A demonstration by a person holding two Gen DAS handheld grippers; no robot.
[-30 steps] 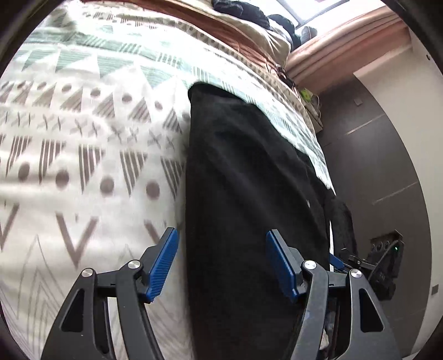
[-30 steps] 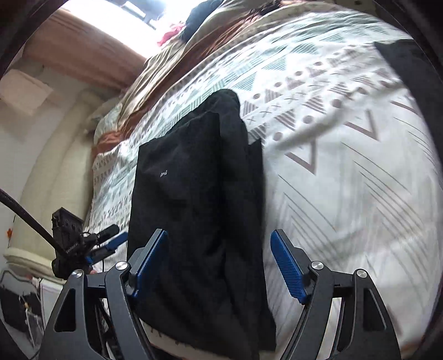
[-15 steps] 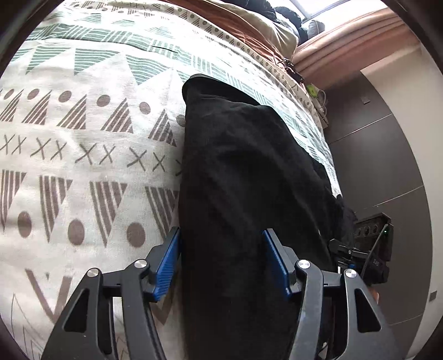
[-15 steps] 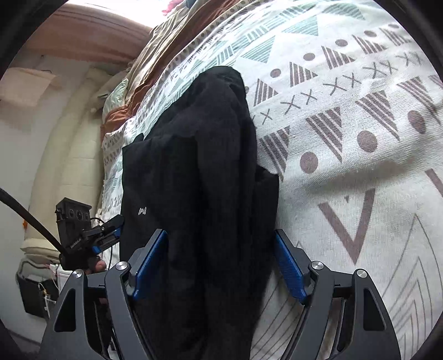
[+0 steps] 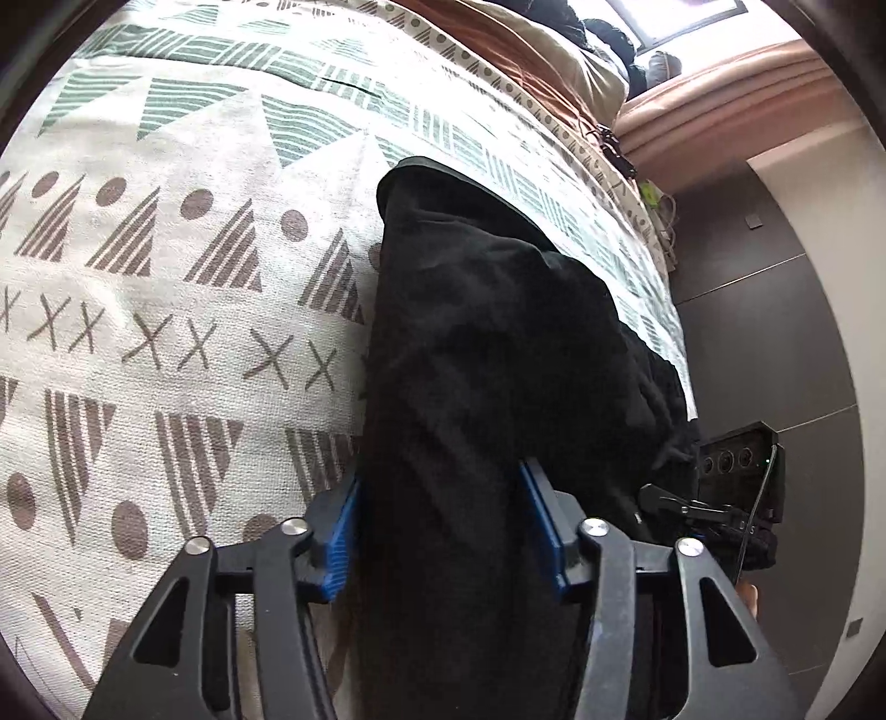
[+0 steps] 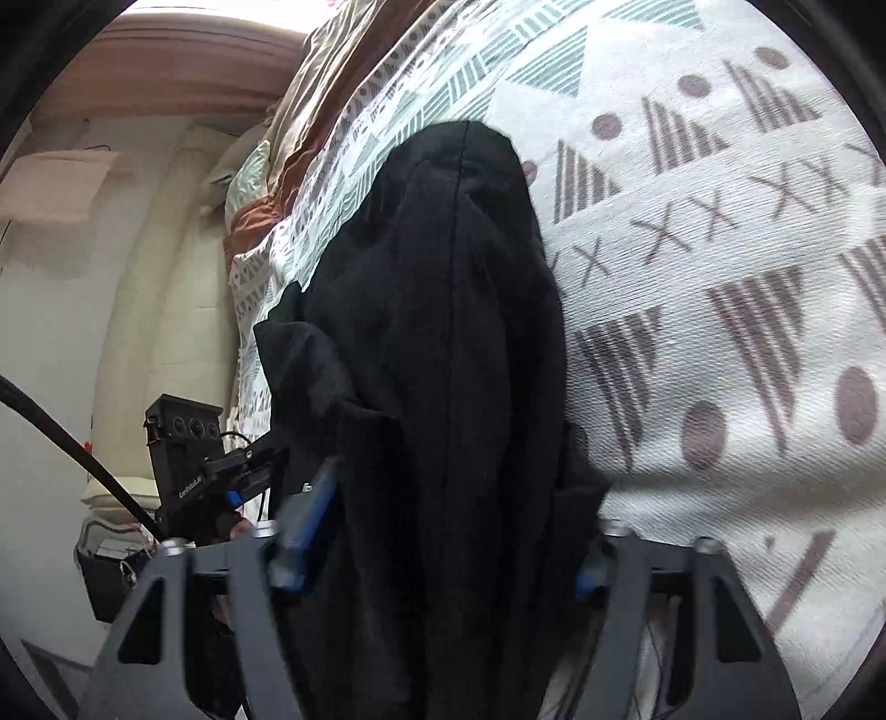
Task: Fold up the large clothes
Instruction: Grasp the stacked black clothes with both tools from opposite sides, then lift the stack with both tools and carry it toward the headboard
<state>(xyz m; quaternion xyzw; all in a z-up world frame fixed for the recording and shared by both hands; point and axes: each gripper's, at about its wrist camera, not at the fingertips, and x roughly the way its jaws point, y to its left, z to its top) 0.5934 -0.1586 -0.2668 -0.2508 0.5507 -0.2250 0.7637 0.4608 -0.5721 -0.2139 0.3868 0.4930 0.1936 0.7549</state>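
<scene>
A long black garment (image 5: 487,343) lies folded lengthwise on the patterned bedspread (image 5: 166,277), close to the bed's edge. My left gripper (image 5: 440,498) straddles one end of it. Its jaws are closing, and both blue pads (image 5: 340,531) touch the cloth that fills the gap. In the right wrist view the same black garment (image 6: 443,310) runs away from my right gripper (image 6: 454,498). Those jaws are closing too and look blurred. One pad (image 6: 310,515) sits at the cloth's edge and the other is half buried in the fabric.
Each view shows the other hand-held gripper off the bed's side, the right one (image 5: 736,498) and the left one (image 6: 188,459). A brown and beige blanket (image 5: 531,50) and dark clothes lie at the far end. A dark wall panel (image 5: 775,343) stands beside the bed.
Both grippers have come down and forward onto the garment, and their jaws have narrowed around it. The right one closed sharply in the last half second.
</scene>
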